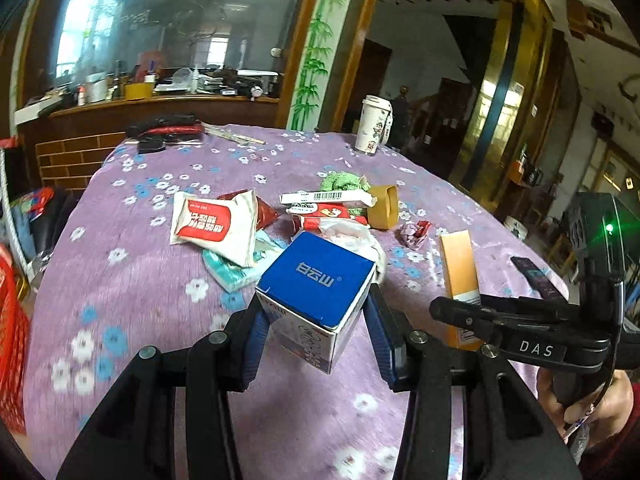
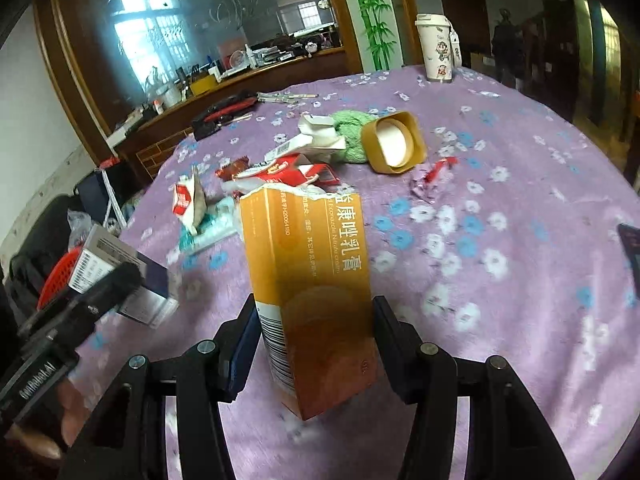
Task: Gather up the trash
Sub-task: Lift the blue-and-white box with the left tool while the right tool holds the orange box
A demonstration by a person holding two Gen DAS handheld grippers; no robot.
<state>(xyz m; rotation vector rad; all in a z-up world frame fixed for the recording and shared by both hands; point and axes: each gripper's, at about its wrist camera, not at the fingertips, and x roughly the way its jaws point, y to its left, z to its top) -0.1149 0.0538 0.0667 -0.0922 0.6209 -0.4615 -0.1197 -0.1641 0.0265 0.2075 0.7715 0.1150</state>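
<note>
Left gripper (image 1: 316, 312): a blue box (image 1: 316, 280) is clamped between its pads, above the purple tablecloth (image 1: 132, 280).
Right gripper (image 2: 314, 344): an orange carton (image 2: 312, 280) is clamped upright.
Other trash: wrappers (image 1: 212, 228) are left mid-table, beside a yellow cup (image 2: 396, 142).

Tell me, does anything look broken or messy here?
Yes. The orange box in the right gripper has a ragged, torn-open top. Behind it, wrappers lie crumpled in a heap on the purple tablecloth.
</note>
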